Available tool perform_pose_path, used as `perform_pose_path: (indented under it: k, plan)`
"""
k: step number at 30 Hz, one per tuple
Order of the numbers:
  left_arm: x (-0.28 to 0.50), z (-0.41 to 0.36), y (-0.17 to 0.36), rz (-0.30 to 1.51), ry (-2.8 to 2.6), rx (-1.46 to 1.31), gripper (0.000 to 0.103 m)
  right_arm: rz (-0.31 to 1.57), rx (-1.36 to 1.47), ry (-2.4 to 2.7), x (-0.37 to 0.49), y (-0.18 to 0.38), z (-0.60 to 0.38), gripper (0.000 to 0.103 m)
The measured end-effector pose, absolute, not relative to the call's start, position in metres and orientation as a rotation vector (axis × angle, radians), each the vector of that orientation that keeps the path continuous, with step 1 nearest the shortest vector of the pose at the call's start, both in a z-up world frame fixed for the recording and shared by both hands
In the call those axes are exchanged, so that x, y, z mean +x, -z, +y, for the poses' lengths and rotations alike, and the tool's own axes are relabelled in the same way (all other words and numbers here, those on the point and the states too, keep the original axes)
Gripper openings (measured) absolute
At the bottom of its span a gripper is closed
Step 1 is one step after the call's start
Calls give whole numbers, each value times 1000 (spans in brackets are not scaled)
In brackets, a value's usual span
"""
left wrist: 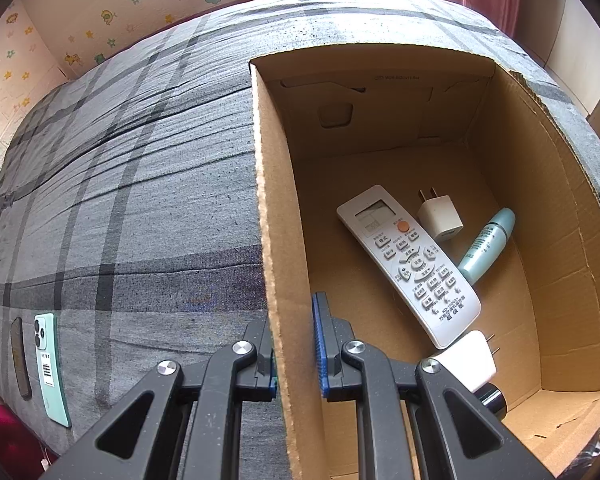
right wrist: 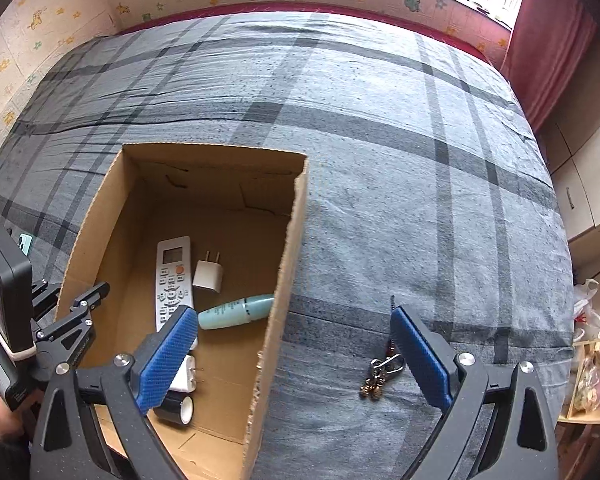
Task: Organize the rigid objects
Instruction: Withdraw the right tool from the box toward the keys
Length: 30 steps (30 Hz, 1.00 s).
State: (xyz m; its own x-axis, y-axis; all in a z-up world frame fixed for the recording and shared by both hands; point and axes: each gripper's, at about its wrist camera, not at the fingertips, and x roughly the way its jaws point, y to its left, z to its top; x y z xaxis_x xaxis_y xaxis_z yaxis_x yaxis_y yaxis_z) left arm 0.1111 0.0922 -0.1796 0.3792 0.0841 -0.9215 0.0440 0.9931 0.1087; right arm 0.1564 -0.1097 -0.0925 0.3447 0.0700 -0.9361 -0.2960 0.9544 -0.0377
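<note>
My left gripper [left wrist: 296, 344] is shut on the left wall of an open cardboard box [left wrist: 272, 208] that stands on the bed. Inside the box lie a white remote [left wrist: 408, 264], a white plug [left wrist: 440, 218], a teal tube [left wrist: 488, 244], a second white plug [left wrist: 472, 356] and a black cylinder [left wrist: 492, 398]. My right gripper [right wrist: 292, 312] stands open above the box's right wall [right wrist: 288, 264], with nothing between its fingers. A metal keychain [right wrist: 380, 372] lies on the sheet just inside the right finger. A teal phone [left wrist: 52, 368] lies on the bed left of the box.
The bed carries a grey plaid sheet [right wrist: 380, 140]. A dark flat object [left wrist: 20, 364] lies beside the phone near the bed's left edge. A red curtain [right wrist: 548, 48], pale cabinets [right wrist: 588, 184] and bags [right wrist: 588, 320] stand beyond the bed's right side.
</note>
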Motion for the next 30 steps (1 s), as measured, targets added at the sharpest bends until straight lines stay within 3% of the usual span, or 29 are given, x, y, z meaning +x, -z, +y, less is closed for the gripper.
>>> perform_pose_path:
  k: [11, 30]
  plan:
    - [110, 90, 180, 1178, -31, 136, 15, 1193, -196, -105, 153, 106, -170, 99]
    - [110, 89, 182, 1180, -35, 149, 15, 1302, -92, 13, 157, 199, -218, 99]
